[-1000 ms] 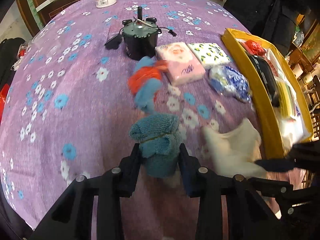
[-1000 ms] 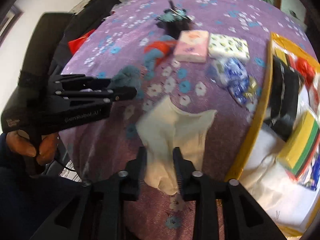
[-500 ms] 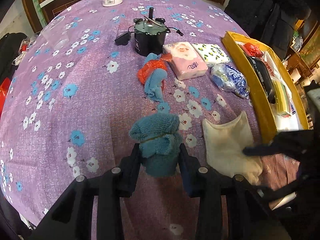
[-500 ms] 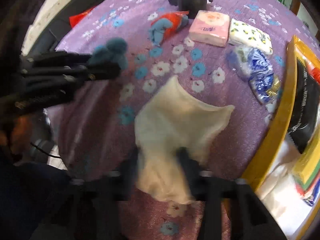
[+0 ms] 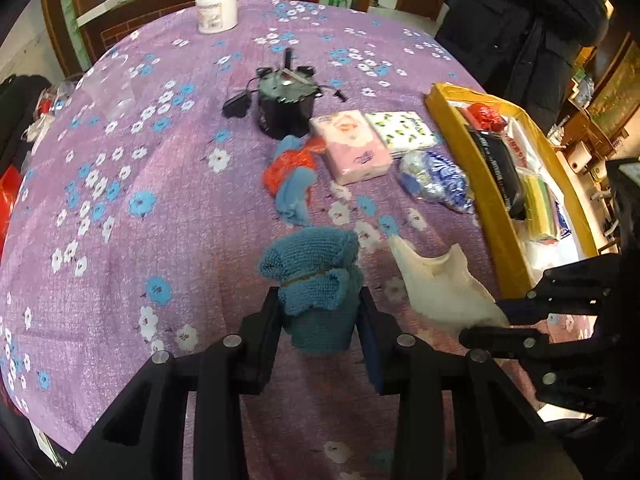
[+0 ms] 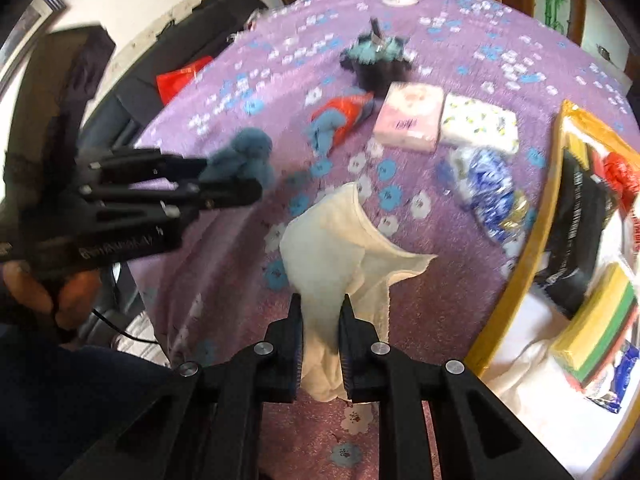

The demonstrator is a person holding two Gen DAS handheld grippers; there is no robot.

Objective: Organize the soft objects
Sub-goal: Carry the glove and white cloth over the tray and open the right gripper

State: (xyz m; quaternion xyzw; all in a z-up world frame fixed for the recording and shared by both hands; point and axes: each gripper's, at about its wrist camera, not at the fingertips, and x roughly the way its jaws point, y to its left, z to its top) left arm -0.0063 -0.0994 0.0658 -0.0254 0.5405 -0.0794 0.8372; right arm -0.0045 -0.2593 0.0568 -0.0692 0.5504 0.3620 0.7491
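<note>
My left gripper (image 5: 319, 312) is shut on a rolled blue knitted cloth (image 5: 314, 276) and holds it above the purple flowered tablecloth (image 5: 168, 216). It also shows in the right wrist view (image 6: 244, 156). My right gripper (image 6: 320, 312) is shut on a cream cloth (image 6: 340, 240), lifted and hanging in folds; it shows in the left wrist view (image 5: 436, 280). A red and blue soft bundle (image 5: 294, 176) lies mid-table. The yellow tray (image 5: 480, 184) at the right holds soft goods.
A black motor-like device (image 5: 284, 104) with a cable stands at the middle back. Pink (image 5: 354, 146) and white patterned (image 5: 402, 130) tissue packs and a blue patterned bag (image 5: 436, 180) lie beside the tray. A white jar (image 5: 216, 8) stands far back. A person stands at the back right.
My right gripper has closed on the cream cloth and lifted it off the table. My left gripper has risen slightly, still holding the blue cloth.
</note>
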